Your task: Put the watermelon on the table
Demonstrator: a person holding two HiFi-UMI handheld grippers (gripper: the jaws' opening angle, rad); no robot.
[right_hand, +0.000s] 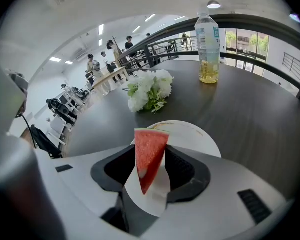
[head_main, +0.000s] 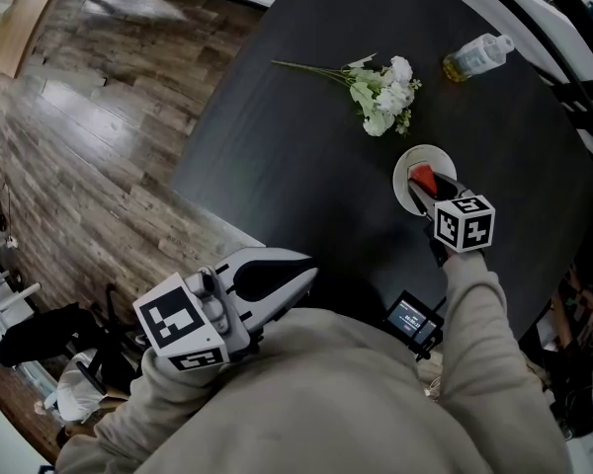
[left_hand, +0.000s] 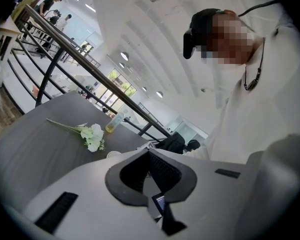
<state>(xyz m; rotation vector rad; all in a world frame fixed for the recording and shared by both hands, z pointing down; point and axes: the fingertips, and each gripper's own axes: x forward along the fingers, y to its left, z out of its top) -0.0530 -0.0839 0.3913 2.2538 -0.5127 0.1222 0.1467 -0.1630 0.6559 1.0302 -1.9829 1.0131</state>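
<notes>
- The right hand-held gripper [right_hand: 150, 160] is clenching the watermelon [right_hand: 152, 143] slice, holding it upright over the white plate [right_hand: 196, 134] on the dark table [right_hand: 250, 115].
- It is hard to tell whether the slice's tip is touching the plate.
- The left hand-held gripper [left_hand: 149, 153] is idling by the person's body, jaws together and empty.
- By my reading, the placing itself is waiting: lowering the slice onto the table and releasing it.

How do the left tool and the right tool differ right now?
The right tool is shut on the watermelon slice; the left tool is shut on nothing. The right tool reaches out over the white plate on the table; the left tool is held back near the person's torso. Both have their jaws together.
</notes>
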